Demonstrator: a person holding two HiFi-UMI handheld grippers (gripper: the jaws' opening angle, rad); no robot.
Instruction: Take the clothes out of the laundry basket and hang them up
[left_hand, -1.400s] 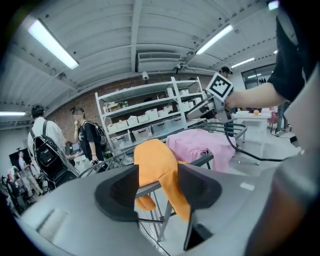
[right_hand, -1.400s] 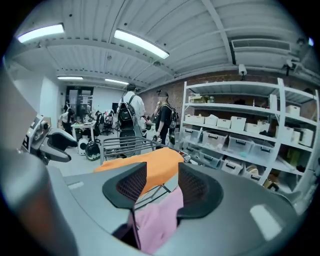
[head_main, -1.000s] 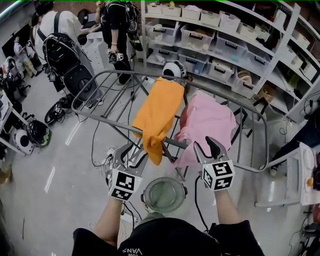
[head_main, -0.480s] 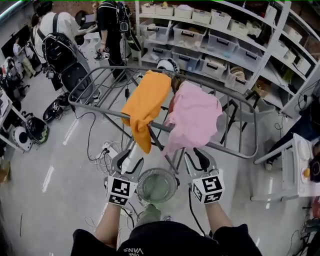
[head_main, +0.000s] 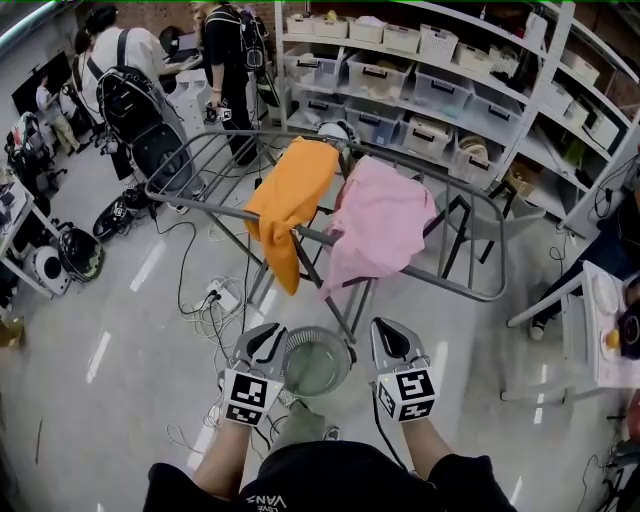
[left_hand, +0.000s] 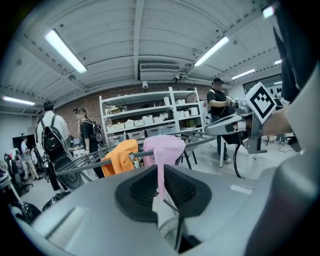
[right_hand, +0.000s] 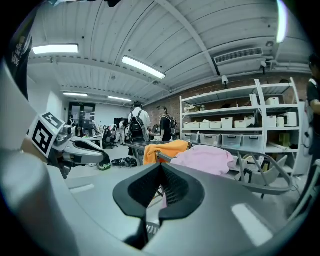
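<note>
A grey drying rack (head_main: 470, 293) stands ahead with an orange cloth (head_main: 290, 195) and a pink cloth (head_main: 380, 215) draped over its rails, side by side. Below it, near my feet, sits the round mesh laundry basket (head_main: 292, 350). My left gripper (head_main: 267, 335) hovers at the basket's left rim; its jaws have just been closing to a narrow slit with nothing between them (left_hand: 160, 167). At the basket's right rim, my right gripper (head_main: 390, 328) is shut and empty (right_hand: 161, 166). Both gripper views look level at the orange cloth (left_hand: 120, 155) and the pink cloth (right_hand: 205, 157).
Shelves with storage bins (head_main: 420, 70) line the back wall. Two people (head_main: 125, 70) stand at the back left beside bags and a chair. Cables and a power strip (head_main: 222, 297) lie on the floor left of the basket. A white table (head_main: 600, 330) stands at the right.
Both grippers have drawn back from the rack toward me and sunk beside the basket. Their jaws went from wide open to closed or nearly so.
</note>
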